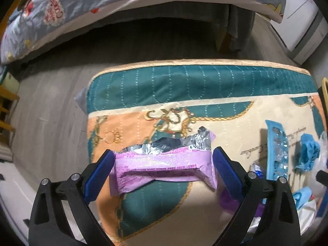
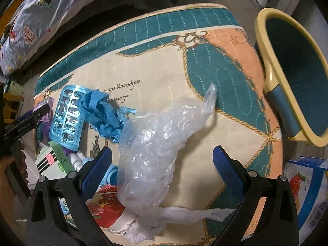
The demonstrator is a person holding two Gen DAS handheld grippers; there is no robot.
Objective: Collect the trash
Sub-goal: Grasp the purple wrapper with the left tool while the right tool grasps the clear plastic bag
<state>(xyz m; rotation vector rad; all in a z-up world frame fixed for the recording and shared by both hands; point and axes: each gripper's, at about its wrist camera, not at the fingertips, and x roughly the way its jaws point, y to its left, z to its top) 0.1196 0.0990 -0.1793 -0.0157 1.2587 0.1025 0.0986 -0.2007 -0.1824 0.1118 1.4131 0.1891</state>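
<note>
A pink snack wrapper (image 1: 164, 164) with a torn silver foil top spans the blue pads of my left gripper (image 1: 164, 151), which is shut on it just above the patterned mat (image 1: 184, 86). In the right wrist view, a crumpled clear plastic bag (image 2: 155, 143) lies on the mat, and my right gripper (image 2: 162, 149) hangs open over it with a finger on either side. A blue blister pack (image 2: 65, 112) and a crumpled blue glove (image 2: 100, 114) lie left of the bag. Under the bag's near end lies a white tissue (image 2: 184, 215).
A yellow-rimmed bin (image 2: 264, 47) with a dark teal inside stands off the mat's right edge. A strawberry-printed box (image 2: 303, 184) sits near right. Small boxes and bottles (image 2: 61, 160) crowd the mat's near left. A bed (image 1: 61, 10) with a patterned sheet lies beyond the floor gap.
</note>
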